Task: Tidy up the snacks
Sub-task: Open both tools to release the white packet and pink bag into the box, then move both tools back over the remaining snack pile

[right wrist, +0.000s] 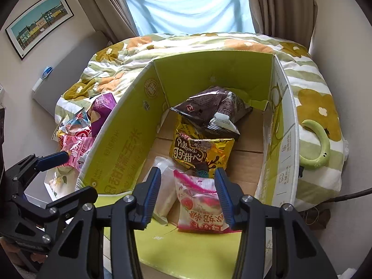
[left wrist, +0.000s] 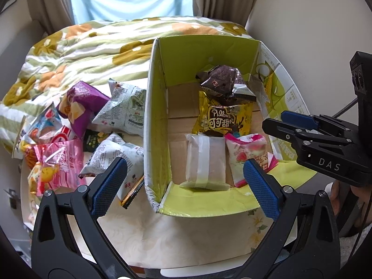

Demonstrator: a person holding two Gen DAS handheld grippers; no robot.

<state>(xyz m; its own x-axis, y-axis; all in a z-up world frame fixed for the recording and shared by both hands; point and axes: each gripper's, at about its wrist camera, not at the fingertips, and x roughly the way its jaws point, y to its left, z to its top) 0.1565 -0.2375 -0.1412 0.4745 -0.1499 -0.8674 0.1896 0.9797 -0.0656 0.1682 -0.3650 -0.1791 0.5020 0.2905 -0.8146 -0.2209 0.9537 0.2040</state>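
Note:
An open green cardboard box [left wrist: 155,107] [right wrist: 121,144] holds a brown packet [left wrist: 220,81] [right wrist: 209,107], a gold Pillows packet [left wrist: 224,116] [right wrist: 202,153], a pale white packet [left wrist: 205,160] [right wrist: 164,186] and a pink-white candy packet [left wrist: 248,151] [right wrist: 200,200]. My left gripper [left wrist: 184,181] is open and empty, hovering at the box's near edge over the pale packet. My right gripper [right wrist: 188,195] is open, its fingers on either side of the pink-white packet's top, not closed on it; it also shows at the right in the left wrist view [left wrist: 295,121].
Loose snack packets lie left of the box: a purple one [left wrist: 81,104] [right wrist: 102,107], grey-white ones [left wrist: 125,107], pink ones [left wrist: 60,160] [right wrist: 74,148]. A floral quilt [left wrist: 93,46] [right wrist: 186,44] lies behind. A green curved object [right wrist: 318,144] rests right of the box.

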